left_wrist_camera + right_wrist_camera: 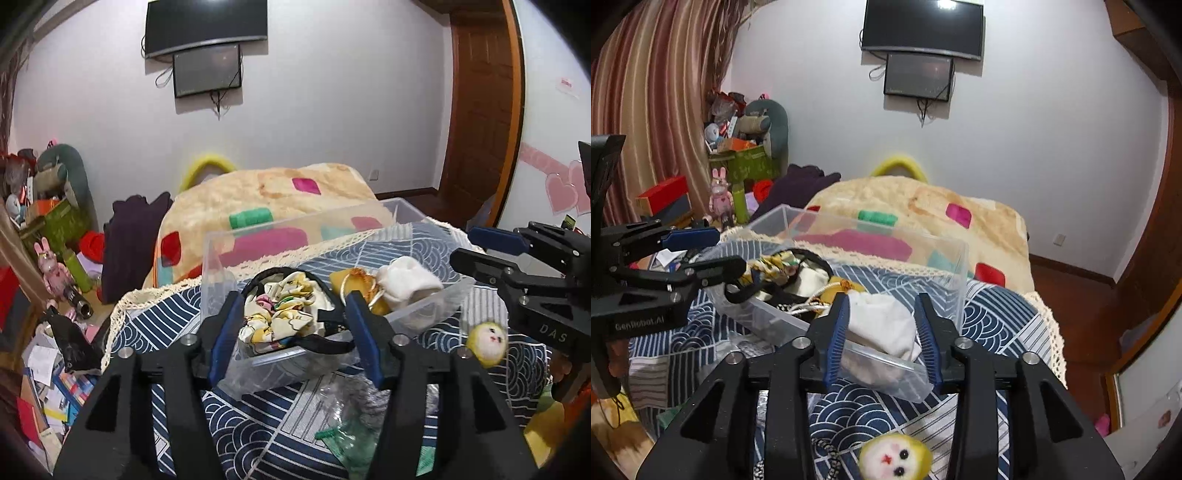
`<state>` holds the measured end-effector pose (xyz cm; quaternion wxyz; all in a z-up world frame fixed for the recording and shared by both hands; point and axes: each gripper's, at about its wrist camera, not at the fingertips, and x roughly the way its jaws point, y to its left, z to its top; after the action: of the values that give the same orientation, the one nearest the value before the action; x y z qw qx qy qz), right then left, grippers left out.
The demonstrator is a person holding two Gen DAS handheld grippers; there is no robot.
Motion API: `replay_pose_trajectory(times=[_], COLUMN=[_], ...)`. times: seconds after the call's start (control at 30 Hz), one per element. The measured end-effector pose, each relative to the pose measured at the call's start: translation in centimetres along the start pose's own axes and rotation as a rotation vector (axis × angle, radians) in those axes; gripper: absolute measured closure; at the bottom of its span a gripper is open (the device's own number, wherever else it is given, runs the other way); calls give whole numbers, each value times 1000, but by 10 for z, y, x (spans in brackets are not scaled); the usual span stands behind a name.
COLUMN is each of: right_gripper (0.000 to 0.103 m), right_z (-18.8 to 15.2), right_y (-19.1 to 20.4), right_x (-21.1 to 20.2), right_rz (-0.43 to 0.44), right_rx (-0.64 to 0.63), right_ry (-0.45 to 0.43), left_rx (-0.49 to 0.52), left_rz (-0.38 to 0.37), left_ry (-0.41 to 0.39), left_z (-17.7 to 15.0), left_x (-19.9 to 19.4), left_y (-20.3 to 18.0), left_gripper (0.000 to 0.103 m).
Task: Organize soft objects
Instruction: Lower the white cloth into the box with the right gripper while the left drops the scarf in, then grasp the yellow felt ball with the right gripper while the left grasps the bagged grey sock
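A clear plastic box (436,315) (956,266) sits on a blue patterned cloth. It holds a black-rimmed pouch of yellow printed fabric (284,314) (775,267), a yellow tasselled item (354,282) and a white soft cloth (406,280) (882,325). My left gripper (291,328) is open in front of the pouch, empty. My right gripper (882,336) is open over the box's near end, by the white cloth, empty. A small yellow plush face (487,343) (895,458) lies on the cloth outside the box, below my right gripper.
A beige blanket with coloured patches (273,199) (923,214) lies behind the box. Crinkled clear plastic with green bits (343,417) lies on the near cloth. Cluttered boxes and toys (55,229) (738,158) stand at the left. A wooden door (480,110) is at the right.
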<state>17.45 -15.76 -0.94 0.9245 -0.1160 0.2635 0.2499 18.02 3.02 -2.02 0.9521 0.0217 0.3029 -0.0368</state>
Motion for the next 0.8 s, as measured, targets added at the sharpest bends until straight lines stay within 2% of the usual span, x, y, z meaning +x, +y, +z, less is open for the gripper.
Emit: replay_pose_trajectory(times=[0.2, 0.27, 0.43, 0.53, 0.8], right_gripper=[60, 52, 47, 44, 44], right_z=[-1, -4, -16, -29, -61], right_y=[-1, -2, -6, -9, -11], right_x=[-22, -29, -41, -39, -23], right_rz=[5, 17, 26, 40, 52], right_rx=[14, 30, 60, 95, 145], right_ry=[-53, -65, -81, -57, 45], left_rx=[5, 3, -11, -25, -14], left_rz=[-14, -34, -68, -88, -131], left_ry=[-46, -42, -34, -11, 86], left_z=[-1, -3, -13, -22, -49], left_x=[-25, -30, -37, -35, -13], left_y=[-7, -9, -17, -23, -38], left_gripper=[35, 27, 26, 25, 18])
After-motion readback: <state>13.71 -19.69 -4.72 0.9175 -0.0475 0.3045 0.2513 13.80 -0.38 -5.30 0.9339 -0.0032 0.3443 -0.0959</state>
